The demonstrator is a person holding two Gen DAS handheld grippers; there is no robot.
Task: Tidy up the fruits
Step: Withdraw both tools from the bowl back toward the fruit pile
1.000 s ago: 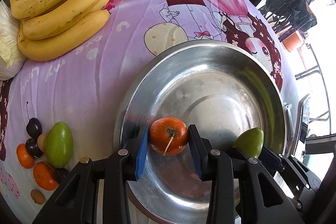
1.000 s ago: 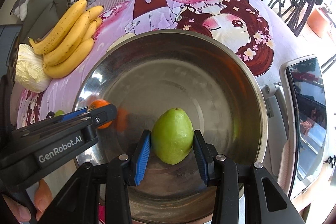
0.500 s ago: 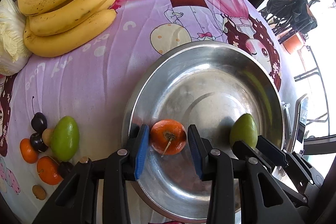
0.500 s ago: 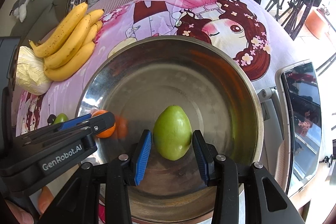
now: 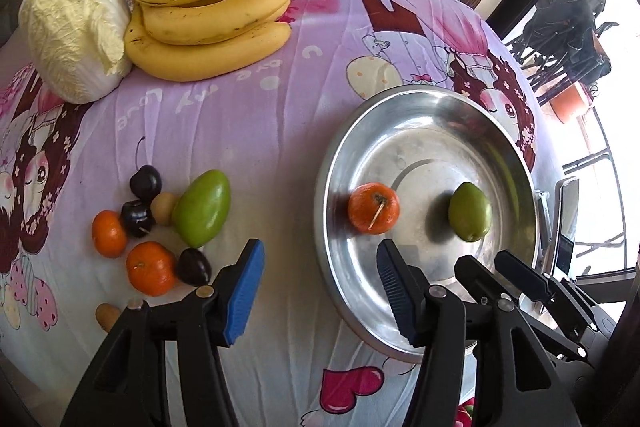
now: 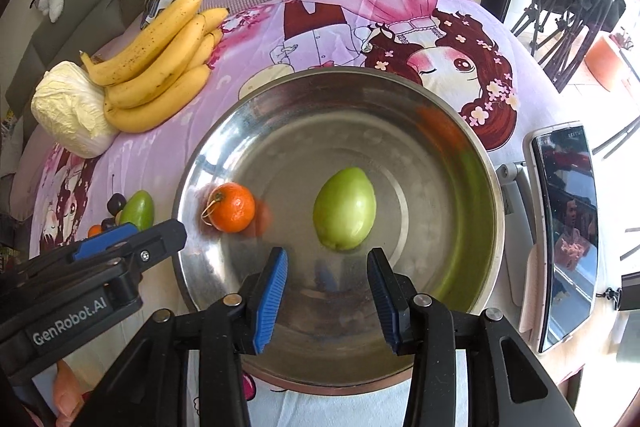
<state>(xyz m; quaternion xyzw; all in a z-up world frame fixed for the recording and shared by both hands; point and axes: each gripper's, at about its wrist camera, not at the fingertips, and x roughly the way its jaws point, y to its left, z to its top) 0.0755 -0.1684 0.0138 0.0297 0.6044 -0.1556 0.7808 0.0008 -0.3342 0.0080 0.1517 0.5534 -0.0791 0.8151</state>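
1. A wide, shallow stainless-steel bowl (image 6: 478, 163) sits on a table covered with a pink-purple cartoon-print cloth (image 5: 248, 131).
2. Inside the bowl lie a small orange mandarin with a thin stem (image 6: 234, 207) on the left and a smooth green oval fruit (image 6: 345, 214) near the middle; the two are apart.
3. The right gripper (image 6: 328, 291), with blue pads on black fingers, hangs over the near side of the bowl. Its jaws are opening, with nothing between them; the green fruit lies just beyond the tips, untouched.
4. The left gripper (image 5: 320, 287) hangs over the bowl's left rim, one finger above the cloth and the other above the bowl. Its jaws are also opening and hold nothing; the mandarin lies just beyond its right finger.
5. On the cloth left of the bowl a small cluster waits: a second green oval fruit (image 5: 203, 207), two more orange mandarins (image 5: 151, 269), several dark purple cherries (image 5: 145, 182) and a small tan round fruit (image 5: 163, 207).
6. At the far left lie a bunch of yellow bananas (image 5: 212, 11) and, touching it, a pale yellow-white cabbage (image 5: 72, 27).
7. A dark-screened phone on a stand (image 6: 568, 227) stands right of the bowl.
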